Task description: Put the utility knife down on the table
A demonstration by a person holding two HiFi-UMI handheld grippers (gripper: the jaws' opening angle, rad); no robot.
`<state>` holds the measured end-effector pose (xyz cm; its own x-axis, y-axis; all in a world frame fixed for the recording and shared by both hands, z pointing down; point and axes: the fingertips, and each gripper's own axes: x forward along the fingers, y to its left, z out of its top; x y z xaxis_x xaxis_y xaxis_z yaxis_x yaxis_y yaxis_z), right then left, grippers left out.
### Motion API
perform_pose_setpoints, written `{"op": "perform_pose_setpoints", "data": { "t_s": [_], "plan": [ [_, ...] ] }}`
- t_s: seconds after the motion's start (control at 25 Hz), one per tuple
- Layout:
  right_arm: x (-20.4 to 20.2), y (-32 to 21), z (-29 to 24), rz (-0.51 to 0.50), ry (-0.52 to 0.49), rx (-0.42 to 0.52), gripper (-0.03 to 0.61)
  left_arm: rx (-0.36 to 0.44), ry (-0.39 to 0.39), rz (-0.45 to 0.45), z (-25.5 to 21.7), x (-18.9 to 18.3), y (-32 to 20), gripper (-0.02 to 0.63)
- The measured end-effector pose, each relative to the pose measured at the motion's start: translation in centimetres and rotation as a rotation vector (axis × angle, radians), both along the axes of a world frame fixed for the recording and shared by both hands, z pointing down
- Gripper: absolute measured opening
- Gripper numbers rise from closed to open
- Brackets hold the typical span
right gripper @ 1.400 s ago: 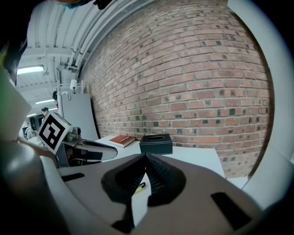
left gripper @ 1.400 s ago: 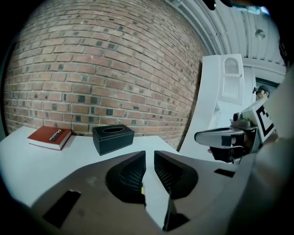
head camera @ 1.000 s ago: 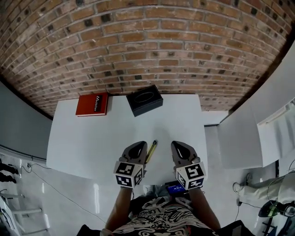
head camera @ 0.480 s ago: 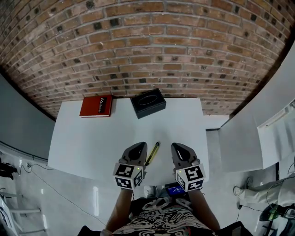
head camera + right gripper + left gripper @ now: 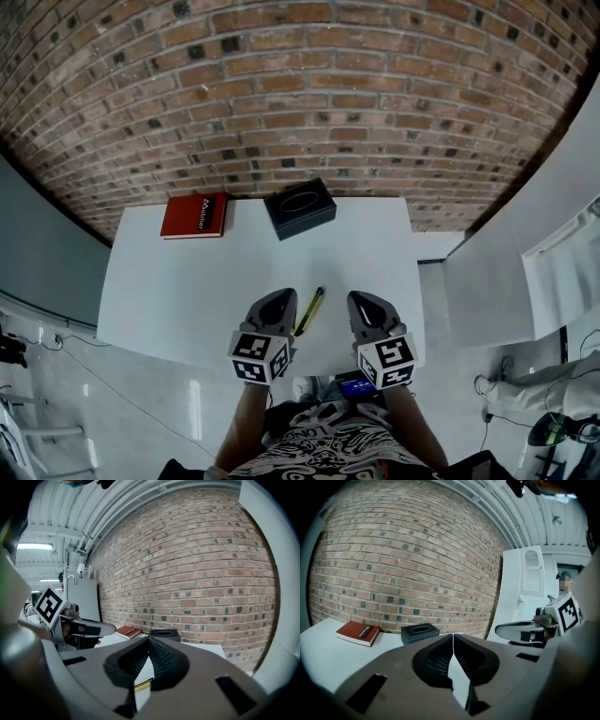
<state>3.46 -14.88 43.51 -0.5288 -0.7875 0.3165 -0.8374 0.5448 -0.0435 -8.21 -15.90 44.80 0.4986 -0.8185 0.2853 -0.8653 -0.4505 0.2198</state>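
The utility knife (image 5: 310, 311), yellow and black, lies flat on the white table (image 5: 169, 291) near its front edge, between my two grippers and touching neither. My left gripper (image 5: 278, 297) is just left of the knife, jaws shut and empty; in the left gripper view its tips (image 5: 453, 636) meet in a thin line. My right gripper (image 5: 361, 298) is to the knife's right, also shut with nothing held. In the right gripper view, a strip of the yellow knife (image 5: 143, 683) shows below the closed tips (image 5: 148, 640).
A red book (image 5: 193, 215) and a black tissue box (image 5: 299, 207) lie at the table's far edge against the brick wall (image 5: 300, 94). A white cabinet (image 5: 525, 244) stands to the right. The table's front edge runs just below the grippers.
The head view shifted slightly since a second ago, so the table sits a little differently in frame. The knife and both shut grippers hold their places.
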Motion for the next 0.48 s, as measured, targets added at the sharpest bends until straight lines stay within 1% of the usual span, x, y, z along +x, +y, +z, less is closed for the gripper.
{"op": "perform_pose_setpoints", "data": {
  "t_s": [0.48],
  "plan": [
    [-0.14,-0.19,0.22,-0.002,0.003,-0.004,0.000,-0.015,-0.008,0.007,0.87,-0.08,-0.22,0.018]
  ]
}}
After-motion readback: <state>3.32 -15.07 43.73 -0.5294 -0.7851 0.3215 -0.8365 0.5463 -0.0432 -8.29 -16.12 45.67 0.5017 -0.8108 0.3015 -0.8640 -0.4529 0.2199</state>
